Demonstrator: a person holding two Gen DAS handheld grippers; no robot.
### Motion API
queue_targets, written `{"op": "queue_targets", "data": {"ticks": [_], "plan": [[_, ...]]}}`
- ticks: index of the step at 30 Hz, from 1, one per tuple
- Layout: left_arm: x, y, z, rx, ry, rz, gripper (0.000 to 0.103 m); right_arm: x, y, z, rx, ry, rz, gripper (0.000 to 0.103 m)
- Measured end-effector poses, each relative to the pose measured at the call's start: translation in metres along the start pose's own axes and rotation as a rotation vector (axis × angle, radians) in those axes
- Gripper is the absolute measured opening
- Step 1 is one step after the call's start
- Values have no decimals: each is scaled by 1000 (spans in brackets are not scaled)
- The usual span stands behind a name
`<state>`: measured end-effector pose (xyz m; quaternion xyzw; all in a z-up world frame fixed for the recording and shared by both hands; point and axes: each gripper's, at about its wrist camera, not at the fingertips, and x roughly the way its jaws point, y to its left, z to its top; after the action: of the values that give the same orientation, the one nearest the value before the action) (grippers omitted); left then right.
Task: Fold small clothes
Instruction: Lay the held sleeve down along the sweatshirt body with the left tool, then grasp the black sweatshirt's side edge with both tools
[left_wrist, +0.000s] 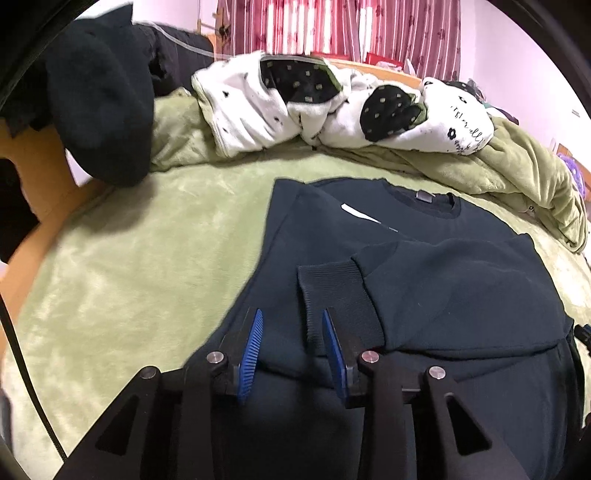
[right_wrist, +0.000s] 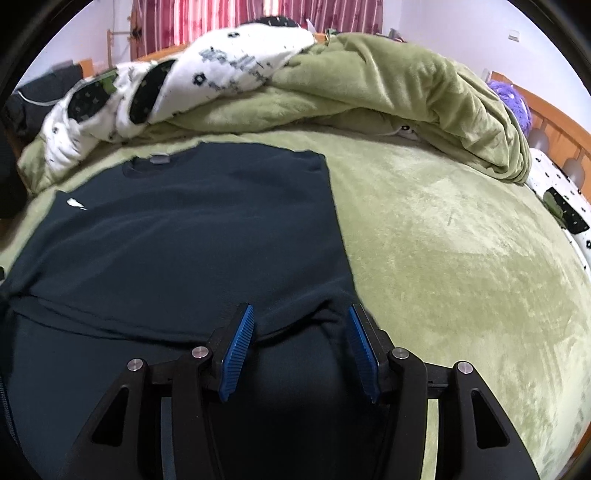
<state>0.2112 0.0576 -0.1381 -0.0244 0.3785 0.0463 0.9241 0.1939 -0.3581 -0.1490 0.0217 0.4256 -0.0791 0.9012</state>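
Your sweatshirt (left_wrist: 424, 280) is lying collar toward the rumpled quilt (left_wrist: 332, 107); both grippers' fingers (left_wrist: 253, 339) are hovering apart, empty.

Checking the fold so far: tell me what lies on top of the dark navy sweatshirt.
A sleeve folded across the dark navy sweatshirt lies on its chest, ribbed cuff toward the left claw. A white logo peeks out beside it; the sleeve covers the rest.
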Motion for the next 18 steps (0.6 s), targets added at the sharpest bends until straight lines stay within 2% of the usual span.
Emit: {"op": "queue_targets", "data": {"ticks": [1, 3, 7, 10, 13, 15, 18], "plan": [[-6, 0, -1, 3, -8, 7, 32, -7, 0, -2, 7, -11, 10, 52], [-20, 1, -3, 4, -20, 7, 32, -22, 0, -9, 32, -31, 19, 65], [-46, 3, -12, 5, -22, -23, 32, -50, -3, -21, 86, -54, 59, 68], [-62, 3, -22, 28, -17, -26, 32, -73, -3, -28, 76, -56, -2, 70], [-81, 8, -33, 27, -31, -26, 32, -97, -6, -37, 51, -86, -20, 80], [-91, 11, -40, 19, -26, -51, 32, -116, -8, -45, 50, -105, -35, 90], [-105, 16, -54, 19, -34, -65, 32, -139, -15, -58, 80, -152, -108, 94]]}}
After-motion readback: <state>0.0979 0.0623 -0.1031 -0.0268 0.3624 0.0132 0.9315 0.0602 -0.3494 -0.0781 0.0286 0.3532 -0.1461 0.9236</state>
